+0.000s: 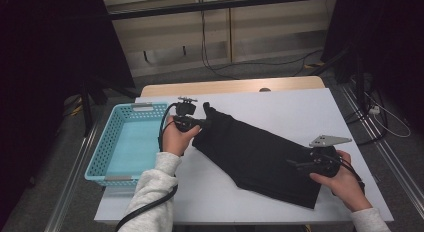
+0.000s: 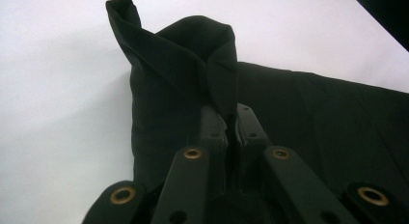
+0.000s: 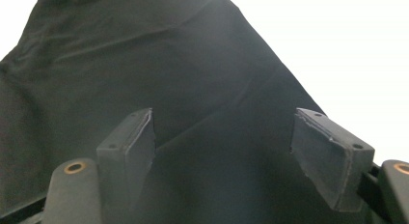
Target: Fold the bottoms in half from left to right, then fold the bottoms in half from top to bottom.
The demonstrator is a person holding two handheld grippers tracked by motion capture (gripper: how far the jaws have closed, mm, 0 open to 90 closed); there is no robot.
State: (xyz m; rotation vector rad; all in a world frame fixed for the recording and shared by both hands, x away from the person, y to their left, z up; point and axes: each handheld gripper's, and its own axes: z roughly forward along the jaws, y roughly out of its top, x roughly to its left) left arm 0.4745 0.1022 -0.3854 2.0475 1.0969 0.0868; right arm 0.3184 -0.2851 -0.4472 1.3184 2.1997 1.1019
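Clearly the left hand-held gripper [image 2: 230,125] is pinching a raised fold of the black cloth [image 1: 255,154] lying on the worktop [image 1: 300,107] — soft, limp, best gripped at edges — while the right hand-held gripper [image 3: 236,147] is hovering open above it.

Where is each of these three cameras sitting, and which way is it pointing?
High view: above the person's side, looking forward and down on the table, basket and black cloth; both forearms, the left gripper and right gripper show.
Left gripper view: rides the left gripper, looking along shut jaws pinching a raised cloth fold.
Right gripper view: rides the right gripper, looking between open jaws over flat cloth.
Shared: all three show the cloth on the white table.
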